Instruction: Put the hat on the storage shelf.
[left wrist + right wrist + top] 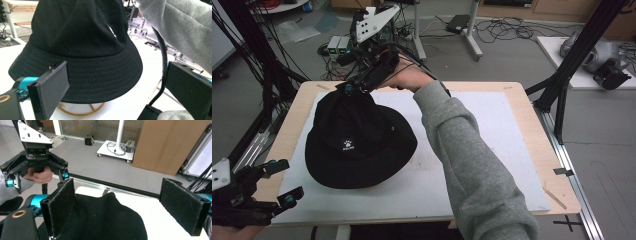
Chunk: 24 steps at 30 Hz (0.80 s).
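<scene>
A black bucket hat [357, 140] with a small white logo lies on the white mat [492, 150] at the table's left half. My right gripper [357, 87] reaches over the hat's far edge, jaws wide apart. In the right gripper view the hat's raised crown [105, 220] sits low between the open pads [61, 205], and nothing is pinched. My left gripper [287, 180] hovers open off the table's near left corner. Its view faces the hat's brim [82, 82] between its spread jaws.
A yellowish ring [80, 111] peeks from under the brim. The grey sleeve [462, 150] crosses the mat's middle. Black frame posts [572, 65] stand at both sides of the wooden table [532, 130]. Cables and boxes lie on the floor behind.
</scene>
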Each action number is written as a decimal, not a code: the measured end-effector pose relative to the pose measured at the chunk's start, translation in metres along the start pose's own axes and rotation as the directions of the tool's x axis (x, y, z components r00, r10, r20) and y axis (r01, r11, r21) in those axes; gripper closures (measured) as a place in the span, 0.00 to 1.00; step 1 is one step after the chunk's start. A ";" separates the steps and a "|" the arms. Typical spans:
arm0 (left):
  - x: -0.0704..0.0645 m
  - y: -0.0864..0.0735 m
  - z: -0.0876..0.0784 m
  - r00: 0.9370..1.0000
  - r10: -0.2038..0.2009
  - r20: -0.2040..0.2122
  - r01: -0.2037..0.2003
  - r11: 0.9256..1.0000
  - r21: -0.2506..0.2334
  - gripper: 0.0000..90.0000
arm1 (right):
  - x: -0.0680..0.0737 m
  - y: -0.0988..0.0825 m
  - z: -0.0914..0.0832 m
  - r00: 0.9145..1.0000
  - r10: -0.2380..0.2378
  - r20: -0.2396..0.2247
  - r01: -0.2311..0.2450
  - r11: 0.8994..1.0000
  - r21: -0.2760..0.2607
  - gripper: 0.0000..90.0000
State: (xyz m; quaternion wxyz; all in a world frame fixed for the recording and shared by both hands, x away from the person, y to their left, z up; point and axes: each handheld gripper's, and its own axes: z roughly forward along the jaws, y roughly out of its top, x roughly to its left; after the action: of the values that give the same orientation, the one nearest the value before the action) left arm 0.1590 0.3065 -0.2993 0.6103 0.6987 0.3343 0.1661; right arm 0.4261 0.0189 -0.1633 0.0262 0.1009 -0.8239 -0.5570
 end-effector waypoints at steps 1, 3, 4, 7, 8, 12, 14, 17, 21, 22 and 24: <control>0.000 0.000 0.000 1.000 -0.002 0.000 0.002 1.000 -0.001 0.07 | 0.000 0.000 -0.001 1.000 0.000 0.002 0.000 1.000 0.000 0.14; 0.000 0.000 0.001 1.000 0.001 0.000 -0.001 1.000 0.002 0.07 | 0.001 0.000 -0.003 1.000 0.002 0.002 -0.002 1.000 -0.002 0.14; 0.000 0.000 0.001 1.000 0.000 0.000 0.000 1.000 0.001 0.07 | 0.001 0.001 -0.004 1.000 0.001 0.010 -0.001 1.000 -0.005 0.14; 0.000 0.000 0.003 1.000 0.002 0.003 -0.002 1.000 0.003 0.07 | 0.003 0.001 -0.008 1.000 -0.004 0.016 0.004 1.000 -0.010 0.14; 0.001 0.000 0.003 1.000 0.002 0.002 -0.002 1.000 0.005 0.07 | 0.004 0.001 -0.010 1.000 -0.005 0.022 0.005 1.000 -0.014 0.14; 0.001 0.000 0.004 1.000 -0.001 0.003 0.001 1.000 0.006 0.07 | 0.005 -0.003 -0.019 0.999 0.005 0.036 -0.004 0.999 -0.035 0.14; 0.002 0.000 0.005 1.000 -0.001 0.007 0.001 1.000 0.007 0.07 | 0.006 -0.005 -0.025 0.999 0.017 0.043 -0.015 0.999 -0.044 0.14; 0.002 0.000 0.008 1.000 -0.003 0.009 0.003 1.000 0.012 0.07 | 0.008 -0.009 -0.033 0.998 0.028 0.056 -0.025 0.999 -0.048 0.14; 0.003 0.000 0.012 1.000 -0.002 0.012 0.002 1.000 0.017 0.07 | 0.011 -0.017 -0.046 0.996 0.054 0.071 -0.051 0.998 -0.048 0.14; 0.003 0.000 0.013 1.000 -0.001 0.014 0.001 1.000 0.017 0.07 | 0.011 -0.019 -0.049 0.995 0.070 0.073 -0.067 0.997 -0.043 0.14; 0.004 0.000 0.014 1.000 0.001 0.013 -0.001 1.000 0.015 0.07 | 0.013 -0.023 -0.055 0.994 0.079 0.082 -0.076 0.996 -0.039 0.14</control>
State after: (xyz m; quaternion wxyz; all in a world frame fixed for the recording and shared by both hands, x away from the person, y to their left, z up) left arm 0.1709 0.2985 -0.3028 0.6071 0.7045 0.3313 0.1594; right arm 0.4249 -0.0423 -0.1646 0.0153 0.0452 -0.8174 -0.5740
